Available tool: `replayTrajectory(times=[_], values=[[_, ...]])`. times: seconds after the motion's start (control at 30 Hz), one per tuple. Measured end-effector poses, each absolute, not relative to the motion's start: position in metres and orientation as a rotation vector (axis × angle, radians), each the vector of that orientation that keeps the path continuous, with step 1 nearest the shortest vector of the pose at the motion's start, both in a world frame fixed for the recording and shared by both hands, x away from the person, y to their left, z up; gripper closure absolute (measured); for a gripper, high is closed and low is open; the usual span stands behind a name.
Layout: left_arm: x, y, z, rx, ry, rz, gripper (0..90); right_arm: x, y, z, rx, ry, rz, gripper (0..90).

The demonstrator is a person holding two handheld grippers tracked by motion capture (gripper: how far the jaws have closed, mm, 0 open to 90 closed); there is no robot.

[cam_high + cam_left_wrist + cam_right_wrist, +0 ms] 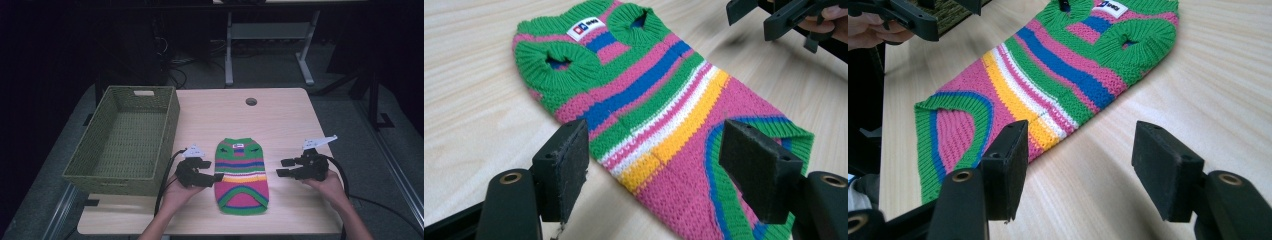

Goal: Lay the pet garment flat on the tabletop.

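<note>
High view, left to right: green woven basket [125, 142] sits on the left side of the light wood table [280, 115], well apart from the work. Next, left gripper [214, 177] in the person's left hand, jaws wide with nothing gripped, tips touching or just over the left edge of the striped knit sweater [242, 175] — can't tell which. Sweater lies flat near the table's middle front, green neck end away from the person, pink hem nearest. Right gripper [283, 168] is beside the sweater's right edge, apart from it, jaws also spread, holding nothing. Left gripper view: sweater [659, 115] lies under and between the open black jaws, white label [585, 28] at the far end. Right gripper view — sweater [1058, 75] ahead-left of the open jaws, bare wood between them.
</note>
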State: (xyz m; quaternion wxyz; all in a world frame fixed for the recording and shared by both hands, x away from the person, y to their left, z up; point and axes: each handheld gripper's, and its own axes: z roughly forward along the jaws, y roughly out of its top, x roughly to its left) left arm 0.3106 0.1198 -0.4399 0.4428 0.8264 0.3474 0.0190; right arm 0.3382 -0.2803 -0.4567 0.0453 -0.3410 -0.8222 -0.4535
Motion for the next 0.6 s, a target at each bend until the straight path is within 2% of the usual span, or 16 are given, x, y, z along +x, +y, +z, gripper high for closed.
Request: replayTrajectory(times=[0.6], values=[[0.295, 0.129, -0.441, 2.068, 0.843, 0.082, 26.6, 0.315, -0.298, -0.460, -1.078, -2.533, -1.393, 36.9]])
